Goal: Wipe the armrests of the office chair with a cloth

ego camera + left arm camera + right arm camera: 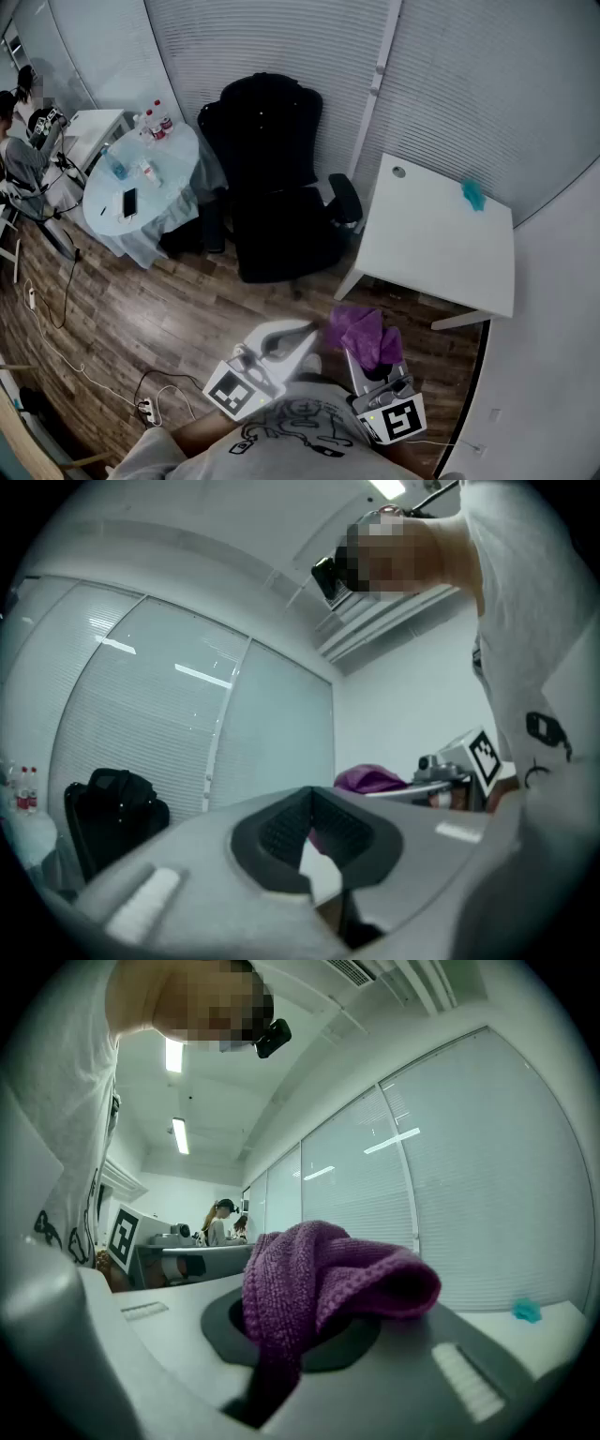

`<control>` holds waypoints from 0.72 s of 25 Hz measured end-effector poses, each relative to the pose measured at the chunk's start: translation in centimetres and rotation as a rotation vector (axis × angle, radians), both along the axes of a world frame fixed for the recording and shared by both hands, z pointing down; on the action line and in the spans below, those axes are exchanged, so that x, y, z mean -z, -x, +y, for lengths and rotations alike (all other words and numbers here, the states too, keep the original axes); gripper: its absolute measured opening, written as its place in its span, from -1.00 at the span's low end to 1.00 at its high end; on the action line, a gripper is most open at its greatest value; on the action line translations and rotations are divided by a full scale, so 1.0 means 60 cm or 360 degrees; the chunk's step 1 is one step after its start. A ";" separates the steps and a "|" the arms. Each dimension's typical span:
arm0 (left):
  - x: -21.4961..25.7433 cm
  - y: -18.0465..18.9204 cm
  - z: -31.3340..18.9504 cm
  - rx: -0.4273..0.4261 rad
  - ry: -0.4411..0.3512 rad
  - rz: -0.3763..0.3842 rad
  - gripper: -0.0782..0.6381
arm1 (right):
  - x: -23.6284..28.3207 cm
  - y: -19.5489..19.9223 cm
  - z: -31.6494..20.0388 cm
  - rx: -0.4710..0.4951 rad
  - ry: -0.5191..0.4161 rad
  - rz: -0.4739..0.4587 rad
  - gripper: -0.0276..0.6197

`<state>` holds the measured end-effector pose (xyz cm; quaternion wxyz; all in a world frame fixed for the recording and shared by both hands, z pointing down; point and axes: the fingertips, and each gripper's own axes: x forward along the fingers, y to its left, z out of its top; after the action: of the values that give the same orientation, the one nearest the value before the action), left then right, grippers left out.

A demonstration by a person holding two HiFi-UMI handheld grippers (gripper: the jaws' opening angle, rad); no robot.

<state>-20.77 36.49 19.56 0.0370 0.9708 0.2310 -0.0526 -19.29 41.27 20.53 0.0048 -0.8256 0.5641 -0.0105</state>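
Purple cloth [319,1279] sits bunched in the right gripper [375,367], jaws pinching a single fold; the left gripper [284,343] beside it is closed on nothing. The office chair [272,178] and its armrests [345,199] stand well ahead of both. Held by so little, the cloth may slip free under rubbing pressure.

**Purple cloth pinched, chair standing ahead**

The purple knitted cloth [319,1279] is held by the right gripper [373,361], clamped between its fingers [469,1372]. It is bunched into a loose fold that bulges over the fingertips. The black office chair [277,178] stands upright well beyond the fingers, its seat towards them. Its padded armrests [345,199] are far from the cloth.
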 end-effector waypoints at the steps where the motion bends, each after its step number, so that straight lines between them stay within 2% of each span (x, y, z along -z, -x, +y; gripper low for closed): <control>1: 0.000 -0.004 0.001 -0.0002 -0.0003 -0.0003 -0.77 | 0.001 -0.004 0.001 0.0002 0.0000 0.0002 -0.82; 9: -0.008 -0.035 0.021 -0.0013 -0.0021 -0.0022 -0.77 | -0.005 -0.034 0.013 0.0034 -0.0012 -0.0025 -0.82; 18: -0.019 -0.100 0.053 0.0023 -0.0015 -0.0033 -0.77 | -0.015 -0.096 0.047 0.0062 -0.0013 -0.0056 -0.82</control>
<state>-14.75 39.67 20.70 0.0343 0.9731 0.2238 -0.0417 -13.53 44.07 21.45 0.0180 -0.8141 0.5799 -0.0228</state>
